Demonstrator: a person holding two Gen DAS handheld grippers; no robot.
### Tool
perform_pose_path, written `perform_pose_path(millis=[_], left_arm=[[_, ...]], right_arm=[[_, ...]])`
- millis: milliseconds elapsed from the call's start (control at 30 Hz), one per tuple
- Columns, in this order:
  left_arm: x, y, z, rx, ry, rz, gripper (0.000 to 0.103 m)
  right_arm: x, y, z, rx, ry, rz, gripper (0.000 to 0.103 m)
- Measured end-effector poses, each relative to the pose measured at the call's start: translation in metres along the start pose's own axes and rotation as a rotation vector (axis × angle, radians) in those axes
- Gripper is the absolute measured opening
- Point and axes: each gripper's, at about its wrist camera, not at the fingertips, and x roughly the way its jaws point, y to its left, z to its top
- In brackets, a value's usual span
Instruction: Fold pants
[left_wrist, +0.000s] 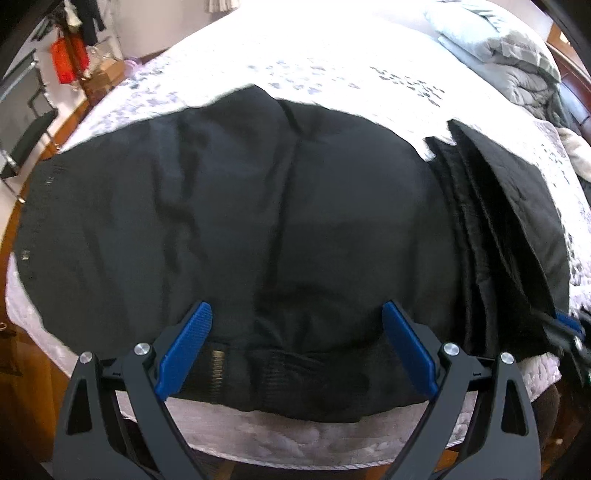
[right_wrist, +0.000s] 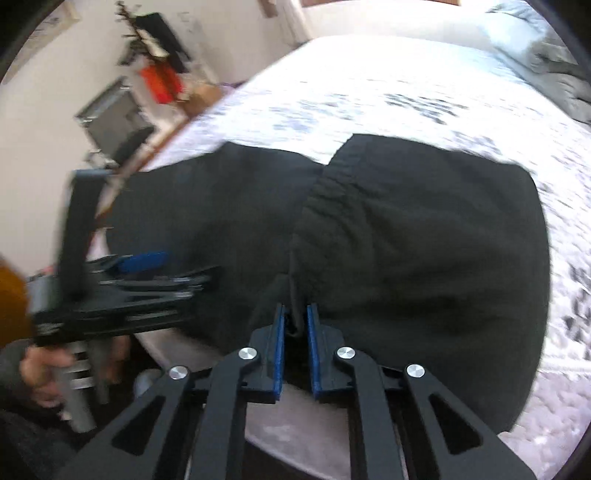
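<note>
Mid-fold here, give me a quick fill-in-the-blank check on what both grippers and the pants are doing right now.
1. The left gripper is ____, its fingers spread over the waistband.
2. The right gripper is shut on the ____.
3. The pants are ____ in colour.
4. The pants lie on a ____.

Missing words: open; pants; black; bed

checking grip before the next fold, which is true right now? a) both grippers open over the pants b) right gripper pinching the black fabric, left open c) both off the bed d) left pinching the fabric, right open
b: the right gripper has its blue pads nearly together with a fold of the black pants between them, while the left gripper is spread wide over the waistband with nothing pinched.
</note>
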Motion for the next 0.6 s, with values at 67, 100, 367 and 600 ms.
perform_pose_path(millis=[67, 100, 367, 600], left_arm=[[-0.009, 0.006, 0.002, -0.011, -0.048, 0.006, 0.093], [-0.008, 0.008, 0.002, -0.008, -0.042, 0.010, 0.093], [0.008, 0.038, 0.005, -0.049, 0.018, 0.013, 0.093], [0.007, 0.026, 0.013, -0.089, 0.067, -0.127, 0.093]], right_arm=[[0.010, 0.009, 0.000, -0.010, 0.030, 0.015, 0.011], [0.016, 0.008, -0.001, -0.004, 0.047, 0.002, 0.012], [0.042, -0.009, -0.011, 0.106, 0.095, 0.097, 0.041], [-0.015, -0.002, 0.002, 0.087, -0.006, 0.114, 0.046]])
